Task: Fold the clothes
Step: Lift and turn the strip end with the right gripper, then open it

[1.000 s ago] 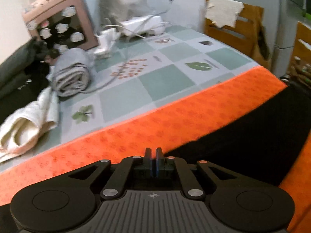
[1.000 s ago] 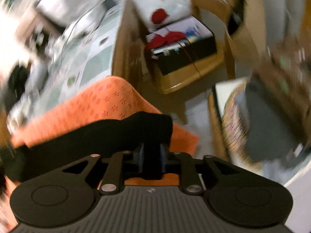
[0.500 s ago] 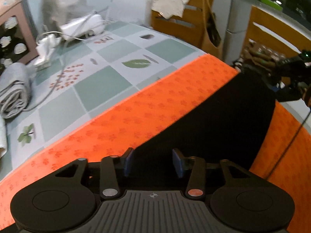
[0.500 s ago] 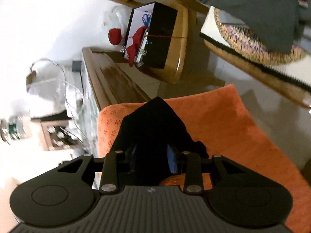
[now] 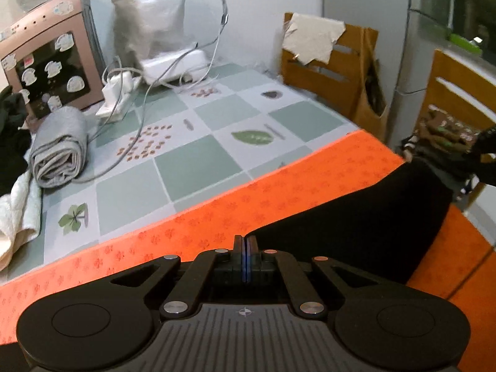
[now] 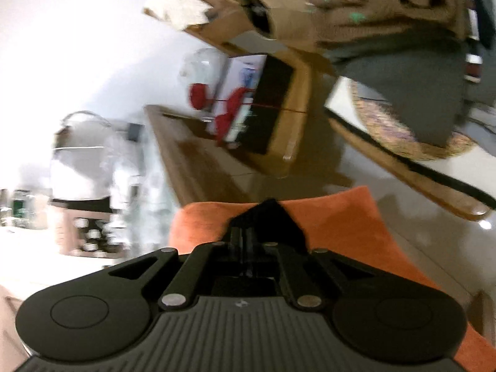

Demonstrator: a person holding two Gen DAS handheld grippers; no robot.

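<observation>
A black garment lies on an orange cloth spread over the table's near side. My left gripper sits at the garment's left corner, fingers pressed together on its edge. In the blurred right wrist view, my right gripper holds another corner of the black garment. A peak of that fabric sticks up past the fingertips, and the jaws are closing on it. Here the orange cloth hangs over the table's end.
A rolled grey cloth, a white towel, a pink stickered box and a white power strip with cables crowd the checked table cover. Wooden chairs stand beyond the table. A chair with a box is close.
The left jaws stood open astride the garment's edge half a second ago and are now shut on it. The right view has rolled and sunk, its jaws narrowing on the black fabric.
</observation>
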